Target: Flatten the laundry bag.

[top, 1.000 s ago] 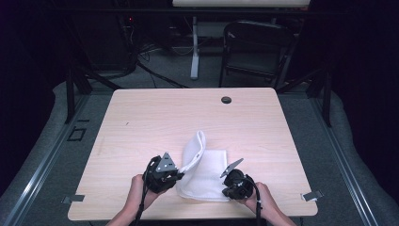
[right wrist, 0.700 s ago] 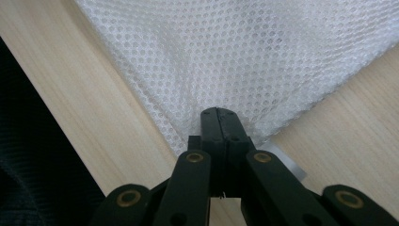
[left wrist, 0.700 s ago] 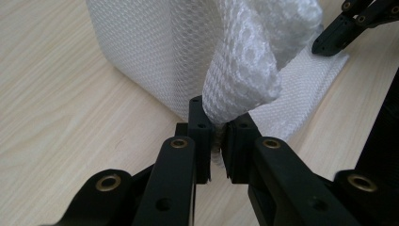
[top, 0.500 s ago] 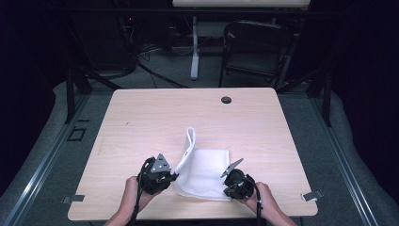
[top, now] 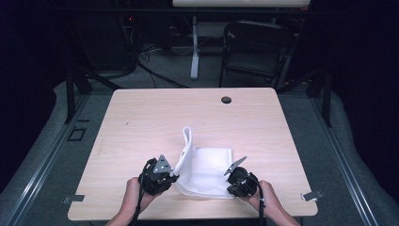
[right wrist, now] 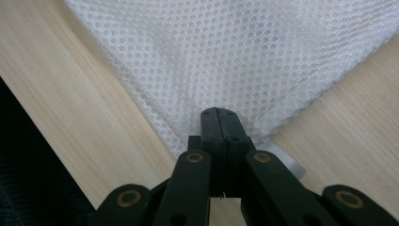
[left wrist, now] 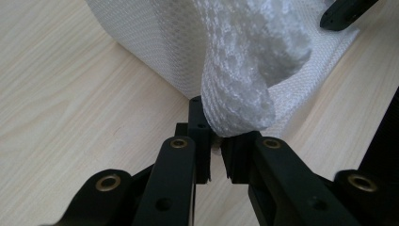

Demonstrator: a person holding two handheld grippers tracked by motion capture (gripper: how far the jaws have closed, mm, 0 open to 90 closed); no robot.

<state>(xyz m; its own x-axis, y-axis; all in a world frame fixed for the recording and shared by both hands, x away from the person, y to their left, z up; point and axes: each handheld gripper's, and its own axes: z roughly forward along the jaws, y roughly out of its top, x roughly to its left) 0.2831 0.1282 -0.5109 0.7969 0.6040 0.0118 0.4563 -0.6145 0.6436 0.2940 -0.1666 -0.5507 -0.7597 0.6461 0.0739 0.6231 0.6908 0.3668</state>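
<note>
A white mesh cloth (top: 209, 170) lies near the table's front edge, its left side standing up in a raised fold (top: 187, 143). My left gripper (top: 158, 177) holds the cloth's near left corner. In the left gripper view the bunched cloth (left wrist: 235, 84) runs down into the almost closed jaws of that gripper (left wrist: 216, 150). My right gripper (top: 240, 182) sits at the cloth's near right corner. In the right gripper view that gripper (right wrist: 220, 123) is shut on the cloth (right wrist: 226, 56), which spreads flat ahead. The right gripper's tip (left wrist: 346, 12) shows far off in the left gripper view.
The wooden table (top: 141, 122) has a black grommet hole (top: 226, 100) near its far edge. Metal clamps (top: 313, 194) sit at its front corners. A dark chair (top: 256, 47) and cables stand on the floor beyond the table.
My left gripper has shifted slightly left and nearer, drawing the raised fold leftward. The cloth's right part now lies flatter and wider. The right gripper has barely moved.
</note>
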